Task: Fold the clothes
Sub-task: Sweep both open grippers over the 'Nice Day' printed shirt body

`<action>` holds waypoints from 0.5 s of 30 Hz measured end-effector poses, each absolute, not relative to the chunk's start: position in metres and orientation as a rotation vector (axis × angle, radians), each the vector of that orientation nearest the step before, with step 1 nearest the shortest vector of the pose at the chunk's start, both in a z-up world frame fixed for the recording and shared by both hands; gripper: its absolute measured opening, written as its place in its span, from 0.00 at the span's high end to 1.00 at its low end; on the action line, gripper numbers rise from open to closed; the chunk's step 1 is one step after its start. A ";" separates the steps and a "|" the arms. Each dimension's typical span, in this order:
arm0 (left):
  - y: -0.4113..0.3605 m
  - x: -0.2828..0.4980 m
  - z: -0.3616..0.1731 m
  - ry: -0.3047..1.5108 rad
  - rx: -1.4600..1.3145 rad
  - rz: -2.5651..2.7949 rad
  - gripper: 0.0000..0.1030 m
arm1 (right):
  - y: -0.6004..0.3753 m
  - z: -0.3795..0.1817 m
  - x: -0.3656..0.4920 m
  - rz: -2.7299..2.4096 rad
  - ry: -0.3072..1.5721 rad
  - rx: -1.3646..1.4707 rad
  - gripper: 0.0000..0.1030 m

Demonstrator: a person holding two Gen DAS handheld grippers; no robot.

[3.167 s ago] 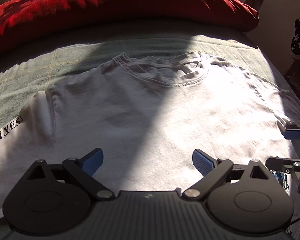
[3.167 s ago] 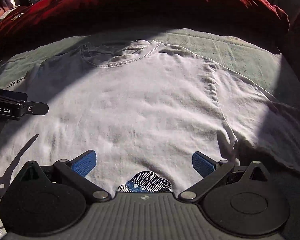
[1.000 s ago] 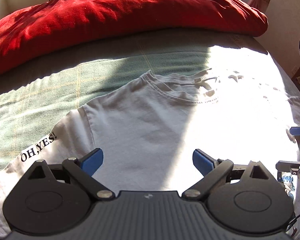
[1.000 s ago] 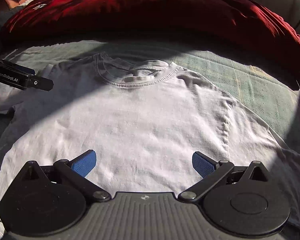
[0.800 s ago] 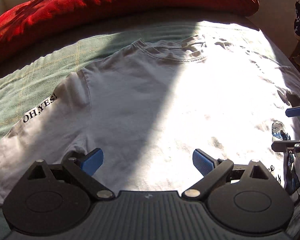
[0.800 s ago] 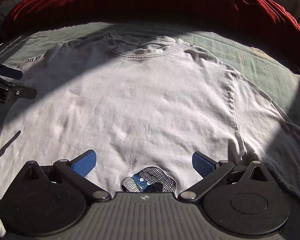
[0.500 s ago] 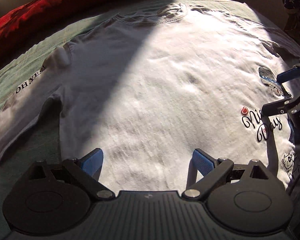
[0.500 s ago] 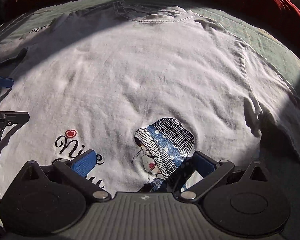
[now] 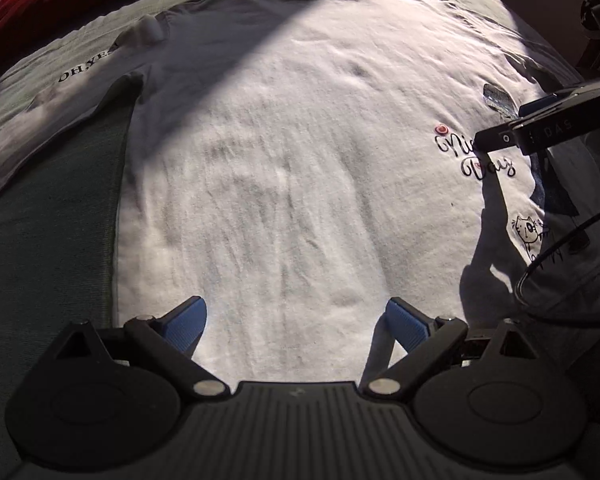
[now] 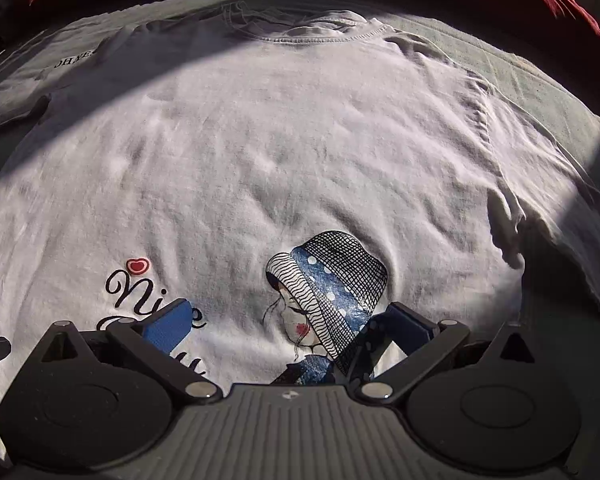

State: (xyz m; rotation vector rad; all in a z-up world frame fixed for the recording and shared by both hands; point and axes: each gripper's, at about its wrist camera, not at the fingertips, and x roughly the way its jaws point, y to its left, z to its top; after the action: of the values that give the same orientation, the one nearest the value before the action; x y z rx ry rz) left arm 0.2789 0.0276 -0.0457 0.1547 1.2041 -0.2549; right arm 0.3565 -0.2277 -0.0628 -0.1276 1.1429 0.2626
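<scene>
T-shirt [image 10: 300, 152] print now fully exposed; both tools pulled back.

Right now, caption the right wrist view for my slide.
Open right gripper over a flat white T-shirt, printed side up, on green bedding.

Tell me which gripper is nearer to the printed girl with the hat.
Right. The right gripper hovers directly over the printed girl on the white T-shirt. The left gripper sits over plain fabric, well to her left.
</scene>
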 end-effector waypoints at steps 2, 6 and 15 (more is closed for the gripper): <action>0.029 0.271 -0.045 1.213 0.157 -0.247 0.07 | -0.229 -0.064 0.354 0.268 1.125 -0.131 0.00; 0.032 0.260 -0.042 1.239 0.166 -0.255 0.07 | -0.232 -0.063 0.349 0.303 1.106 -0.152 0.00; 0.034 0.252 -0.037 1.243 0.224 -0.290 0.07 | -0.258 -0.058 0.311 0.382 1.212 -0.252 0.00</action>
State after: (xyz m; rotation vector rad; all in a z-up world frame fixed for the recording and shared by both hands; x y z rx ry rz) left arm 0.2525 0.0342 -0.0374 0.2242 1.2434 -0.2896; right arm 0.3108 -0.2584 -0.0578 -0.2517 1.2124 0.3818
